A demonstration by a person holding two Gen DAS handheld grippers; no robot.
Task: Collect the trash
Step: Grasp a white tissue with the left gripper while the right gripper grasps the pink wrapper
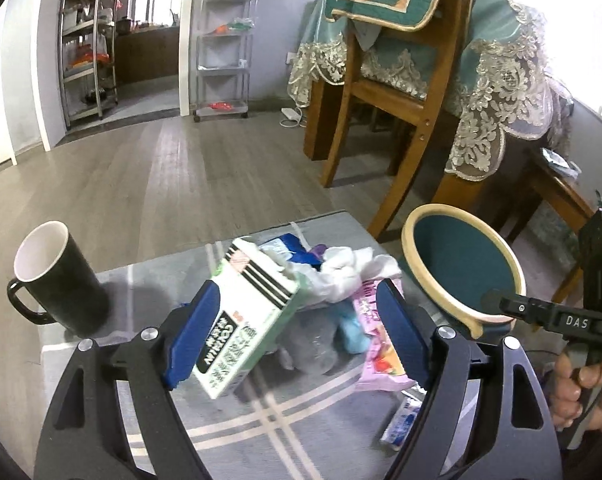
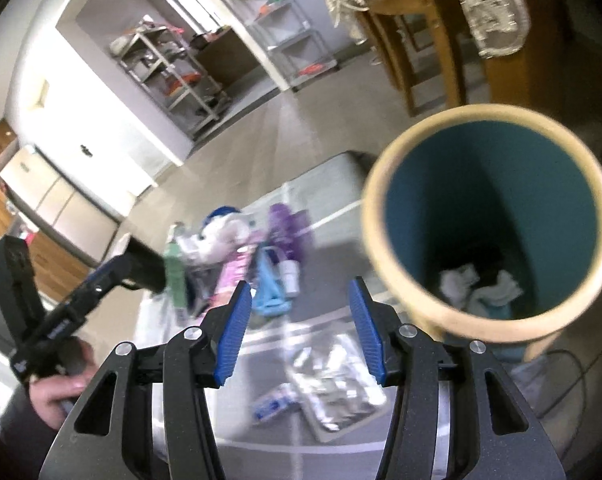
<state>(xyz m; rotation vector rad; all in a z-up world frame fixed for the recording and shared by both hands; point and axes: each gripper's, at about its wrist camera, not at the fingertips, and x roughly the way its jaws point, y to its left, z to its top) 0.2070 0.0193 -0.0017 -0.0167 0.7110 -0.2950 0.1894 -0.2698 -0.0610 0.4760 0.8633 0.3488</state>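
Observation:
My left gripper [image 1: 299, 300] stands open over a heap of trash on a low table with a grey striped cloth [image 1: 237, 440]. A green and white carton [image 1: 245, 316] leans tilted against its left pad [image 1: 193, 336]; the right pad is apart from it. Behind lie white tissue [image 1: 349, 272], a pink wrapper [image 1: 381, 356] and a grey bag [image 1: 317, 344]. My right gripper [image 2: 301, 284] is open and holds nothing, just left of a teal bin with a cream rim [image 2: 385, 264] that has tissue at its bottom. The right wrist view is blurred.
A black mug [image 1: 57, 280] stands at the table's left edge. A silver foil pack [image 2: 333, 380] and a small blue and white wrapper [image 2: 273, 404] lie near the front. A wooden chair [image 1: 385, 96] and a lace-draped table [image 1: 501, 72] stand behind the bin. A person's hand [image 1: 581, 384] grips the right tool.

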